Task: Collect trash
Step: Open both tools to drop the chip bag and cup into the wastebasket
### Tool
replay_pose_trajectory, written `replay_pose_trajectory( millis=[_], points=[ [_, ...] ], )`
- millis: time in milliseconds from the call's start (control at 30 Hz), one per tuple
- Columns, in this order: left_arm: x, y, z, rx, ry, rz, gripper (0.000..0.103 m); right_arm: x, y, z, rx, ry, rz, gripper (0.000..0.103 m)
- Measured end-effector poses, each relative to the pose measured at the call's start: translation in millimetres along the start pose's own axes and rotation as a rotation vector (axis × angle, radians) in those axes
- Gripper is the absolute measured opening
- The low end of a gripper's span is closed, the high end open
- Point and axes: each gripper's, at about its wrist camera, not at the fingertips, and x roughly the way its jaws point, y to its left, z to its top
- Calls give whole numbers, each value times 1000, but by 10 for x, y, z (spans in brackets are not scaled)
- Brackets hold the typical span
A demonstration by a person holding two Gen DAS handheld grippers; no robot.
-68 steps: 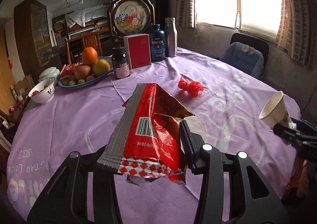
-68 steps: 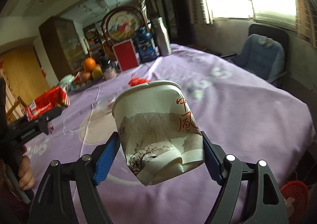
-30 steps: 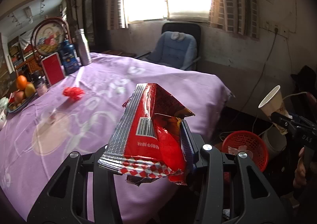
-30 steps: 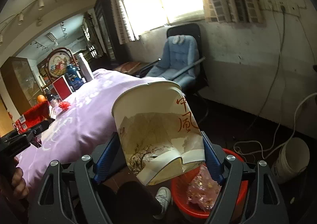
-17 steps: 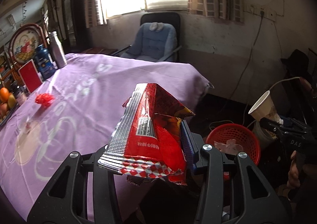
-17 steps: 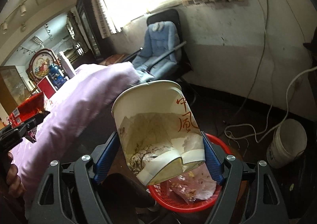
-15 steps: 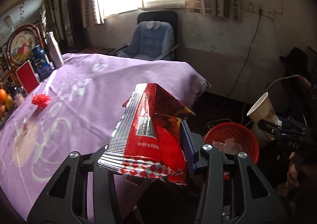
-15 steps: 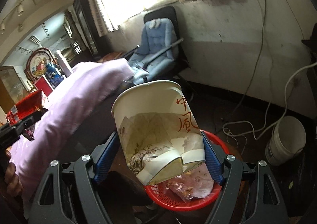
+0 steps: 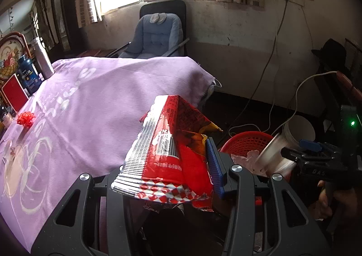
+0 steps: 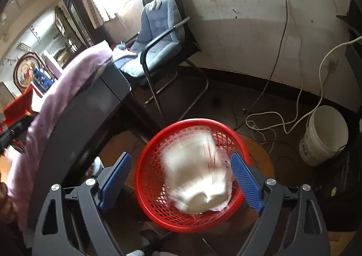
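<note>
Blue ribbed pads of my right gripper (image 10: 181, 179) stand wide apart, having just spread further, and touch nothing; it tilts steeply down over the red basket (image 10: 147, 179). Between the fingers, clear of both pads, the paper cup (image 10: 196, 176) is a pale blur inside the basket's rim, over crumpled plastic already lying there. My left gripper (image 9: 167, 172) also angles downward, off the edge of the purple tablecloth (image 9: 90, 106), clamped on the red snack wrapper (image 9: 172, 154), whose torn top stands up past the fingertips. From that side my right gripper shows low at the right, a hand (image 9: 328, 197) wrapped round its handle, the blurred cup at its tip beside the basket. Beyond sit a white bucket (image 10: 325, 136) among loose cables, then a blue padded chair (image 10: 158, 32) below the window.
</note>
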Motion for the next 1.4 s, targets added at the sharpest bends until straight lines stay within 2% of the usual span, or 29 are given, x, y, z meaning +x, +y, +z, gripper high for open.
replay_pose_trajectory(
  millis=[500, 767, 933, 1033, 1100, 1200, 1400],
  points=[
    [87, -197, 30, 38, 15, -38, 45, -268, -141, 110, 51, -98, -14, 88],
    [289, -593, 55, 113, 44, -125, 45, -492, -360, 158, 105, -160, -31, 88],
    [494, -901, 66, 167, 84, -194, 45, -508, -507, 161, 141, -167, -39, 88],
    [606, -1071, 73, 204, 109, -227, 51, -503, -570, 151, 159, -166, -39, 88],
    [645, -1124, 74, 208, 107, -207, 71, -498, -585, 145, 167, -165, -38, 88],
    [632, -1097, 95, 198, 92, -194, 78, -492, -596, 133, 177, -164, -31, 88],
    [512, -810, 177, 137, 65, -154, 86, -489, -498, 129, 162, -160, -12, 88]
  ],
)
